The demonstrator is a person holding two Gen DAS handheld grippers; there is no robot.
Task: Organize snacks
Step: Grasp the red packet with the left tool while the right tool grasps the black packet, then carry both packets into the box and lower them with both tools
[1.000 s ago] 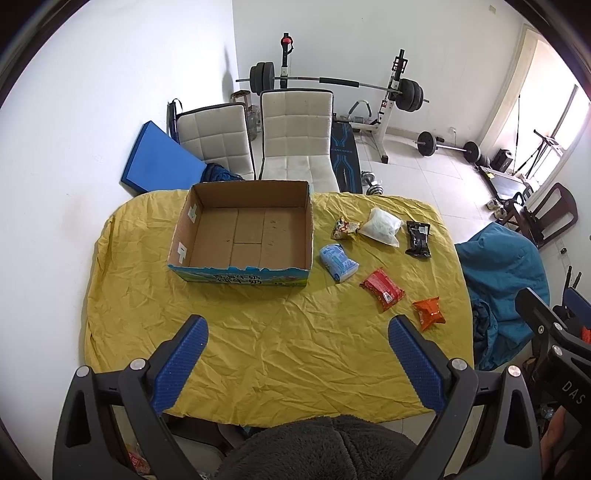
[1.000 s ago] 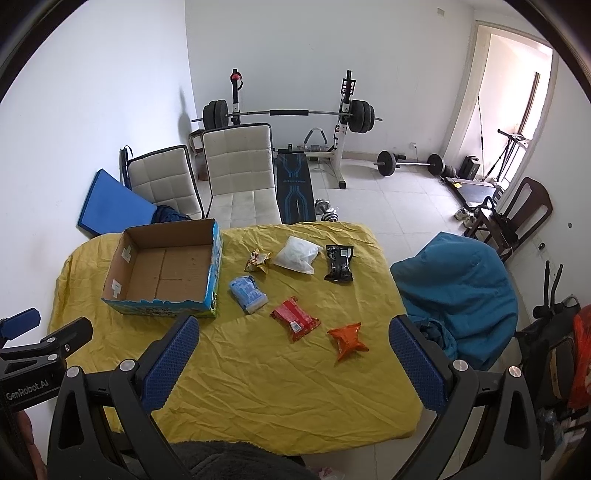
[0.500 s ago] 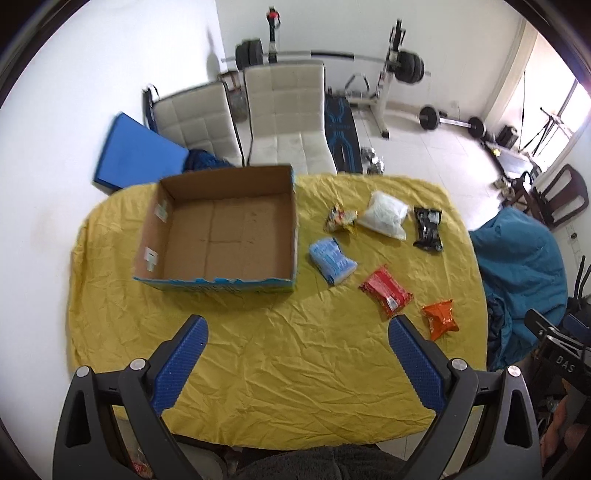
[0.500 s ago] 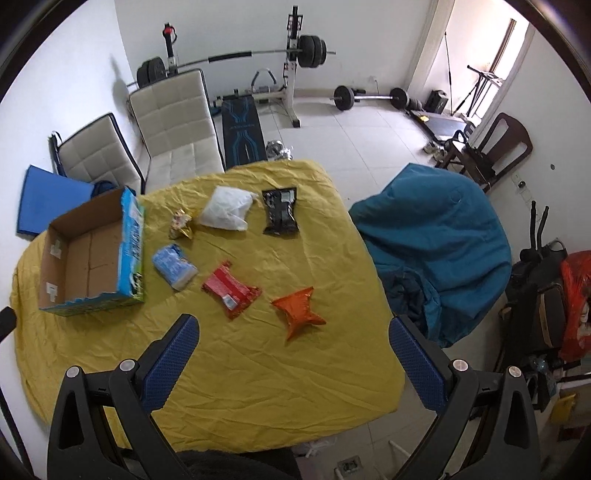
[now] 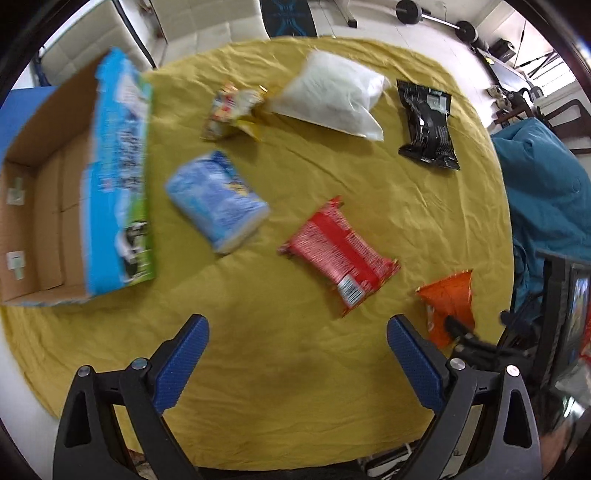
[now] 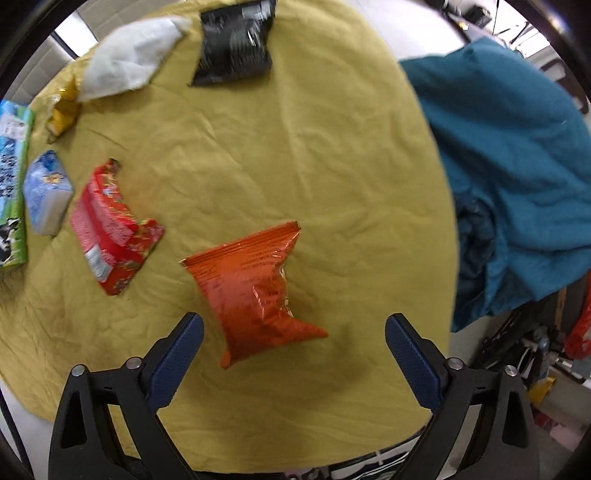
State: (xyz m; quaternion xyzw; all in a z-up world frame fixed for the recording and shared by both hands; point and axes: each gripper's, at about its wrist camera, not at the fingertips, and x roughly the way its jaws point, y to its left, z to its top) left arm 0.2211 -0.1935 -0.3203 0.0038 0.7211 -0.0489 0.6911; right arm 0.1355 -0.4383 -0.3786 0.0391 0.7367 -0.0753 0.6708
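Several snack packets lie on the yellow cloth (image 5: 369,177): a blue packet (image 5: 218,199), a red packet (image 5: 340,251), an orange packet (image 5: 448,306), a white bag (image 5: 332,96), a black packet (image 5: 428,125) and a small colourful one (image 5: 232,110). An open cardboard box (image 5: 48,221) stands empty at the left. My left gripper (image 5: 297,326) points down over bare cloth near the red packet, jaws closing with nothing between them. My right gripper (image 6: 294,321) hangs over the orange packet (image 6: 251,284), jaws closing; the packet's lower end lies between the fingers, pads apart from it.
A teal beanbag (image 6: 517,166) crowds the table's right edge. White padded chairs (image 5: 207,37) stand behind the table, with barbell weights (image 5: 436,14) on the floor beyond. Clutter (image 6: 546,350) sits on the floor at the lower right.
Both grippers have dropped steeply toward the table and tipped to face it. The left has shifted right from the box toward the packets; the right has come down over the orange packet.
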